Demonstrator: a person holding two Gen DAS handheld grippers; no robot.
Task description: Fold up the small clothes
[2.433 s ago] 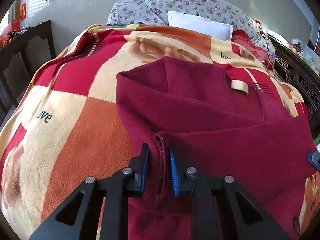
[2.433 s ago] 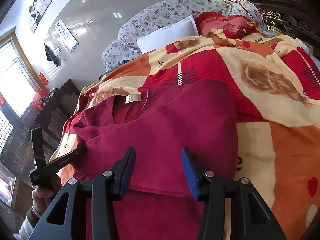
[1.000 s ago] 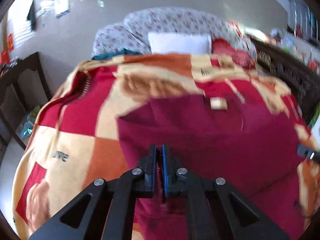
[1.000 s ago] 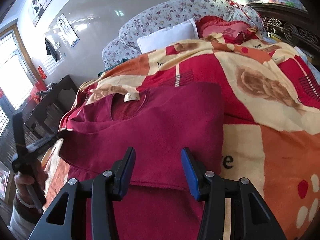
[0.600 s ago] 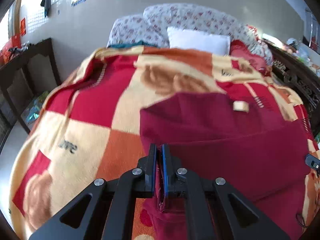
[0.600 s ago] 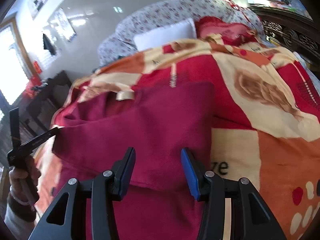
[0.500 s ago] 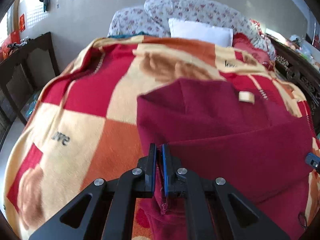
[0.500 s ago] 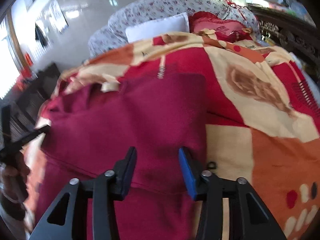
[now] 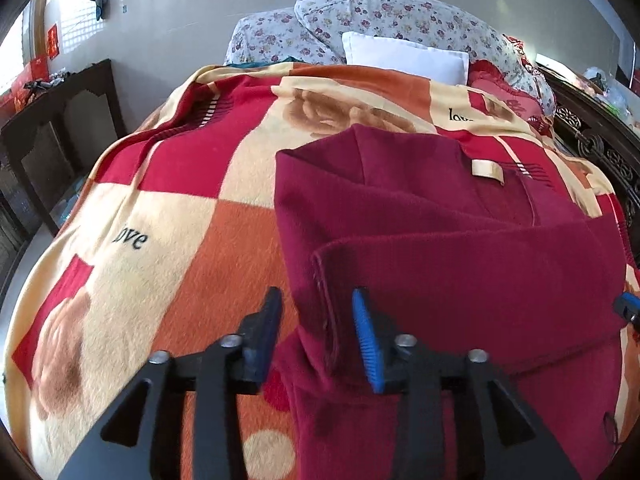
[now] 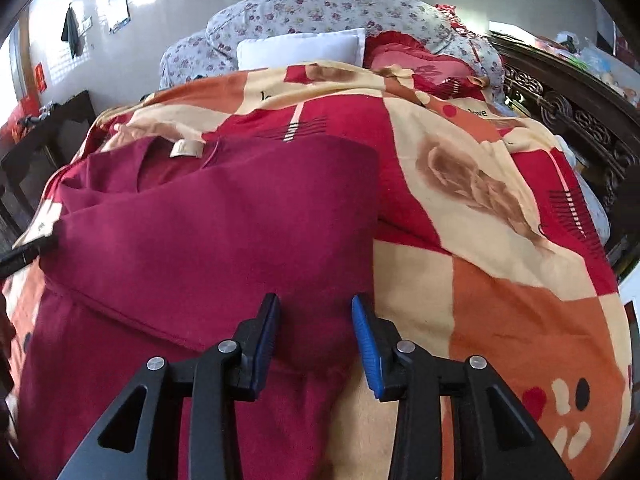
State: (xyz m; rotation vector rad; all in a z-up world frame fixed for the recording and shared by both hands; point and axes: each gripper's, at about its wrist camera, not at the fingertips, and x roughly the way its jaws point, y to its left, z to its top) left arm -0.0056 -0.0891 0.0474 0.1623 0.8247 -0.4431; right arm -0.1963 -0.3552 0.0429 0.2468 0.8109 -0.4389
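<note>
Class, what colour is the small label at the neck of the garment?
Cream label; clearest in the left wrist view.

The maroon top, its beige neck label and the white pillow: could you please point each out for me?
maroon top (image 10: 224,232): right wrist view, on the folded-over front panel.
beige neck label (image 9: 487,169): left wrist view, middle of the tag.
white pillow (image 9: 404,60): left wrist view, centre of its face.

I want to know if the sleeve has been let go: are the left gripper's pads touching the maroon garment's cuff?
Apart. The left wrist view shows the left gripper just opened, the cuff lying between its pads with gaps either side.
</note>
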